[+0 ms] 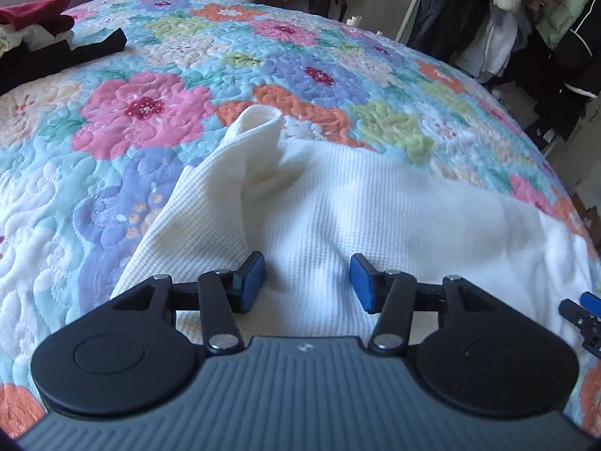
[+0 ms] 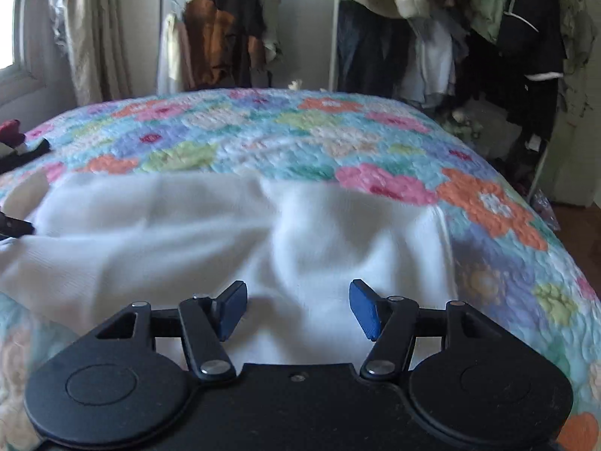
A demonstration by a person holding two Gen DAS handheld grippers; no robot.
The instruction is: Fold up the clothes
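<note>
A white waffle-knit garment (image 1: pixel 338 203) lies spread on the floral quilt (image 1: pixel 150 112), with a sleeve (image 1: pixel 259 127) bunched up and pointing away at its left. My left gripper (image 1: pixel 307 282) is open just above the garment's near part, holding nothing. The same garment shows in the right wrist view (image 2: pixel 225 225), wrinkled, its right edge near the quilt (image 2: pixel 488 203). My right gripper (image 2: pixel 298 308) is open above the garment's near edge, empty. Its tip shows at the right edge of the left wrist view (image 1: pixel 582 312).
A pile of folded red, cream and black clothes (image 1: pixel 41 34) sits at the far left of the bed. Clothes racks with hanging garments (image 2: pixel 469 37) stand behind and right of the bed. A curtain (image 2: pixel 90 30) and window are at the left.
</note>
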